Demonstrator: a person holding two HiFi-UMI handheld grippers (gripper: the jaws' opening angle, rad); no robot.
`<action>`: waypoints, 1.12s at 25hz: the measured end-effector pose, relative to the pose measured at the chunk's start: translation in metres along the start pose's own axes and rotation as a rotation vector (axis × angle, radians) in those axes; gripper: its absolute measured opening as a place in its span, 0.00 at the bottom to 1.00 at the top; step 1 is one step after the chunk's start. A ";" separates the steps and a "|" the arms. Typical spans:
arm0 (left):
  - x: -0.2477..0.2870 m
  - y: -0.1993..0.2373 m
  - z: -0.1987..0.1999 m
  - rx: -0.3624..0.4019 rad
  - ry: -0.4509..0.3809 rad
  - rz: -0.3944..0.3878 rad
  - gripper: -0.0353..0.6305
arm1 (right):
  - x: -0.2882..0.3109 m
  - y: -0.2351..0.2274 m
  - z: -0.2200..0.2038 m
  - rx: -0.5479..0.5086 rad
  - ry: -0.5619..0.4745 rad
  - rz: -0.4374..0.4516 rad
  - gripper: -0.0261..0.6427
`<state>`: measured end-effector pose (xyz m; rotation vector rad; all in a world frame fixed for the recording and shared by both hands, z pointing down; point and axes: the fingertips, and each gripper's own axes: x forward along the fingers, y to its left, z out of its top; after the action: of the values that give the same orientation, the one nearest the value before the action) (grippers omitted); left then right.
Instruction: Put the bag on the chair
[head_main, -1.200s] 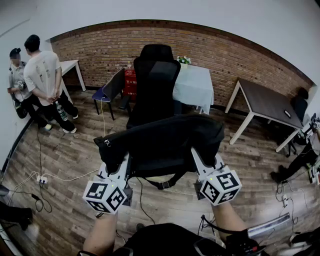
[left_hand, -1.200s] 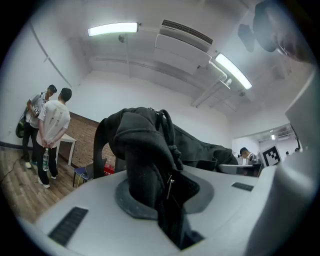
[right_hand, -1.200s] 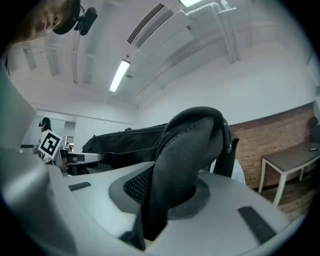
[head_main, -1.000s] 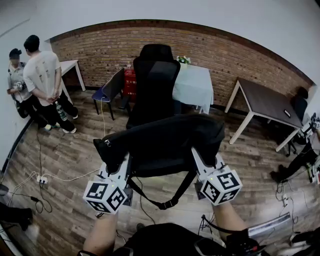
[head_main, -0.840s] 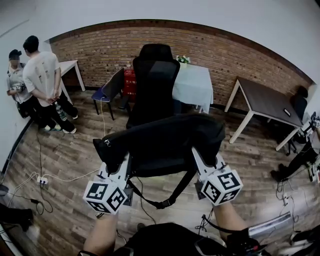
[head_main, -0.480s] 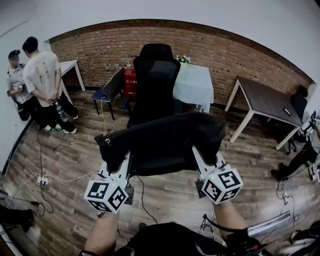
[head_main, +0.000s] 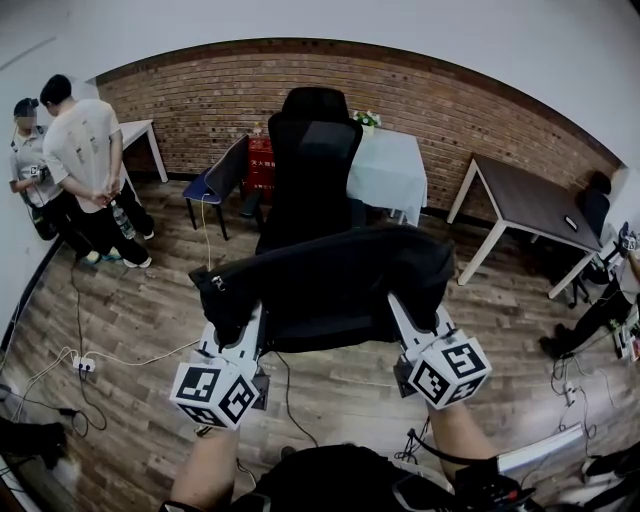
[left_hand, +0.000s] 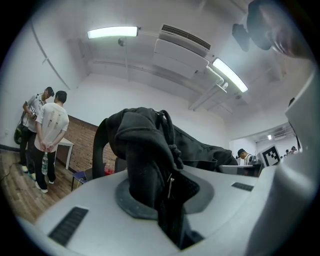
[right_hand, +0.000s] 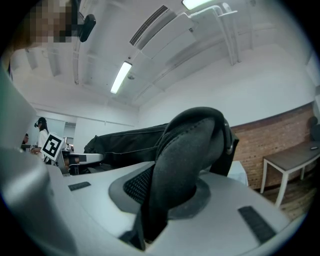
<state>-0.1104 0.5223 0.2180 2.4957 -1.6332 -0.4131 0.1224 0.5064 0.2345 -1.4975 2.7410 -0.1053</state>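
A black bag (head_main: 325, 285) hangs stretched out between my two grippers, above the wooden floor. My left gripper (head_main: 247, 325) is shut on its left end; in the left gripper view the bunched fabric of the bag (left_hand: 147, 160) is clamped between the jaws. At the other end my right gripper (head_main: 405, 312) is shut on a padded fold of the bag (right_hand: 187, 150). A black high-backed office chair (head_main: 312, 150) stands just beyond the bag, and the bag hides its seat.
Two people (head_main: 75, 150) stand at the far left. A white-clothed table (head_main: 388, 170) is behind the chair, a dark table (head_main: 535, 205) at right, a blue chair (head_main: 222, 178) at back left. Cables and a power strip (head_main: 82, 362) lie on the floor at left.
A strap loop that dangled under the bag has swung out of sight. The bag and both grippers have stayed almost where they were.
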 end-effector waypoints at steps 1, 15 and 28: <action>-0.001 0.003 -0.001 -0.003 0.001 -0.005 0.16 | 0.001 0.002 -0.002 0.004 0.003 -0.004 0.16; 0.001 0.040 -0.004 -0.013 -0.005 -0.029 0.16 | 0.028 0.020 -0.015 0.013 0.013 -0.017 0.16; 0.114 0.065 -0.015 0.024 -0.008 0.005 0.16 | 0.118 -0.063 -0.010 0.015 0.000 0.036 0.16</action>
<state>-0.1205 0.3915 0.2313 2.5097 -1.6566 -0.4053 0.1113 0.3737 0.2504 -1.4436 2.7597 -0.1243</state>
